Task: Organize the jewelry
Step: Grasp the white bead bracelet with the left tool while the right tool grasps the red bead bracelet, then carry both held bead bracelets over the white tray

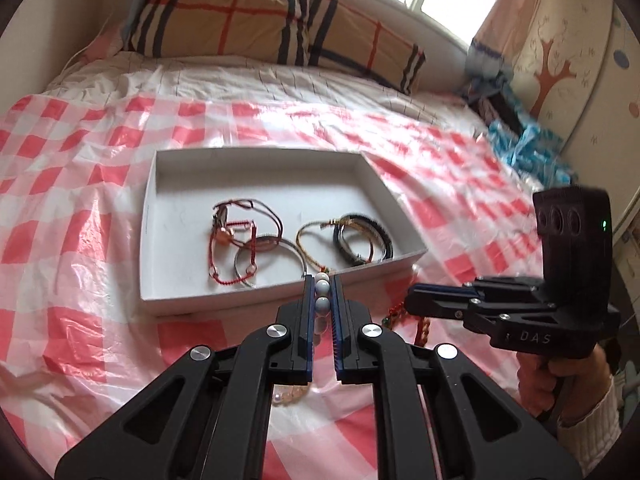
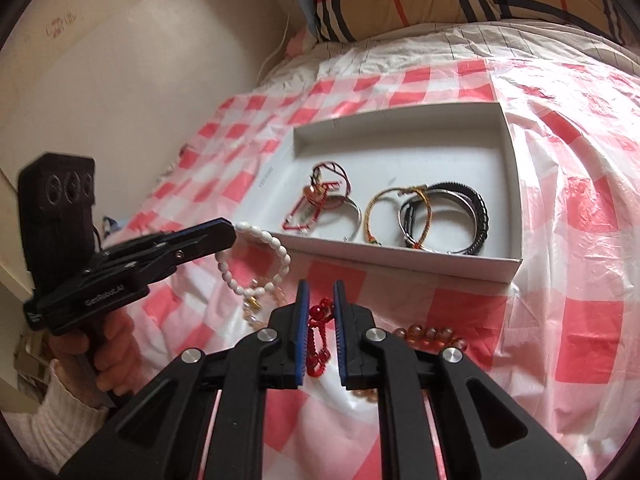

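Note:
My left gripper is shut on a white bead bracelet, which it holds lifted just in front of the near wall of a white box. In the right wrist view the white bead bracelet dangles from the left gripper. My right gripper is shut on a red beaded cord bracelet, which hangs between its blue pads above the checked cloth. The white box holds red cord bracelets, a silver bangle and black bands.
An amber bead bracelet and a pale bead bracelet lie on the red-and-white checked plastic cloth near the box. Plaid pillows lie at the bed's head. Blue bags sit at the right edge. A wall borders the bed's left side.

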A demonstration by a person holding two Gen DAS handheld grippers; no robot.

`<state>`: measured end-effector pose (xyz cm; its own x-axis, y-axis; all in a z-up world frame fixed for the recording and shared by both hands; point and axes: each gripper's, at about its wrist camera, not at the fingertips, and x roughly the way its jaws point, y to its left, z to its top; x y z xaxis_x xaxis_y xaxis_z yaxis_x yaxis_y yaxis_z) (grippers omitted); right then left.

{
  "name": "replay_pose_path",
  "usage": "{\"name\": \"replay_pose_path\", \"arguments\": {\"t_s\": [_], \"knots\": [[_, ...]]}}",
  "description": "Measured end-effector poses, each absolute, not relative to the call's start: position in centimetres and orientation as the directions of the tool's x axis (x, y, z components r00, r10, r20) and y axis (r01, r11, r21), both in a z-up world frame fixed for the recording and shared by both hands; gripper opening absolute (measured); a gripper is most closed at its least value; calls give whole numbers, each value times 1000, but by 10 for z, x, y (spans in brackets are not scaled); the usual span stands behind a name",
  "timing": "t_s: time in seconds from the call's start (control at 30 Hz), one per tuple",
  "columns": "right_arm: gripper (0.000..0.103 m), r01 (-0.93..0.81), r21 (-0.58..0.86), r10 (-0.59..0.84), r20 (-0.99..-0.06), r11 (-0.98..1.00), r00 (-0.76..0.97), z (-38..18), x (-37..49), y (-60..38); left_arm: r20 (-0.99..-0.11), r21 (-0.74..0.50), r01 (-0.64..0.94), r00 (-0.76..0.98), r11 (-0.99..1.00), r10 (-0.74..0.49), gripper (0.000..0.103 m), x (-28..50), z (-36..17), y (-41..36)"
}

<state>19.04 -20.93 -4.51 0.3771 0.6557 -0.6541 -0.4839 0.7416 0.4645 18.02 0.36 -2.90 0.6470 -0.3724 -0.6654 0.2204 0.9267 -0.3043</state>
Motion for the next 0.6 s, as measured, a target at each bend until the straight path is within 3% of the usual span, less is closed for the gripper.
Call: {"name": "replay_pose_path", "arguments": {"t_s": [0.3, 0.6], "knots": [[13, -464, 538, 711, -518, 703, 476, -23, 191, -228, -620, -317, 194, 699, 928, -358, 7, 180, -21, 11], [13, -451, 548, 704, -460, 705, 541, -12, 191, -237, -594, -332, 218, 707, 918, -383, 7, 180, -18, 4]]}}
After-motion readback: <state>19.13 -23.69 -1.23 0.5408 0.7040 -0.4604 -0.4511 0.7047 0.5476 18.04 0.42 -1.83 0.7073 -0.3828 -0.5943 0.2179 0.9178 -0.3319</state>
